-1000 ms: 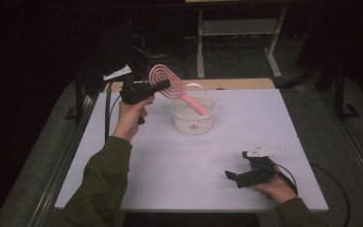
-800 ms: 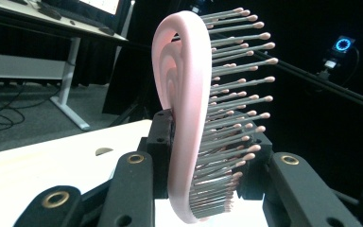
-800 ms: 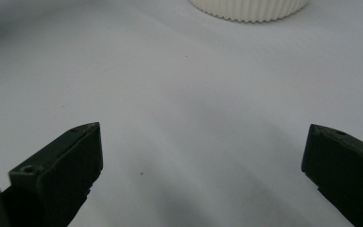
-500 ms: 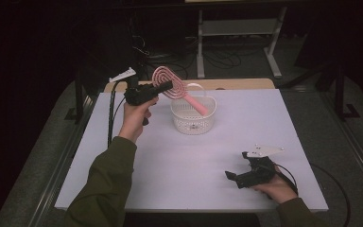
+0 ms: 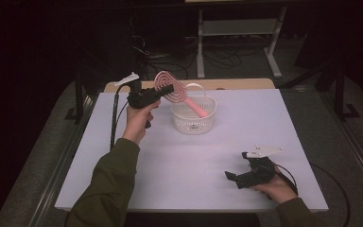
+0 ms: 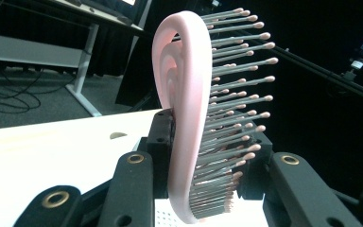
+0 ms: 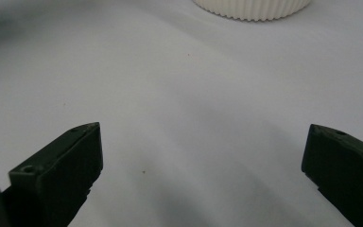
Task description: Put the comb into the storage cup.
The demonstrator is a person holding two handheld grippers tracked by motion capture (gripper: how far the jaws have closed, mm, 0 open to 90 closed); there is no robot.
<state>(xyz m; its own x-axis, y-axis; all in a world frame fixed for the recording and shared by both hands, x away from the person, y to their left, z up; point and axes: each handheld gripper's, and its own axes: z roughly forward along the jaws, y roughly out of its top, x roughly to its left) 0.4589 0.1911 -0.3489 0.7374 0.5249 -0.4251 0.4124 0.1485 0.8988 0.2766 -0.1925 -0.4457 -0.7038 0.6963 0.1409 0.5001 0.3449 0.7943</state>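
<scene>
At the upper left of the high view, the left gripper (image 5: 166, 90) has its fingers clamped on one pink hairbrush (image 5: 172, 90), held in the air with its handle slanting down into the single white basket (image 5: 194, 122) near the desk's far edge. The white desk (image 5: 170, 165) lies bare through its middle. At the lower right, near the front edge, the right gripper (image 5: 231, 177) rests with fingers spread wide apart. The room around is dark.

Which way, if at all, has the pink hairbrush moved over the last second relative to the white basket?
Yes. The pink hairbrush, clamped in the left gripper, has sunk toward the white basket, its handle now inside the rim.
</scene>
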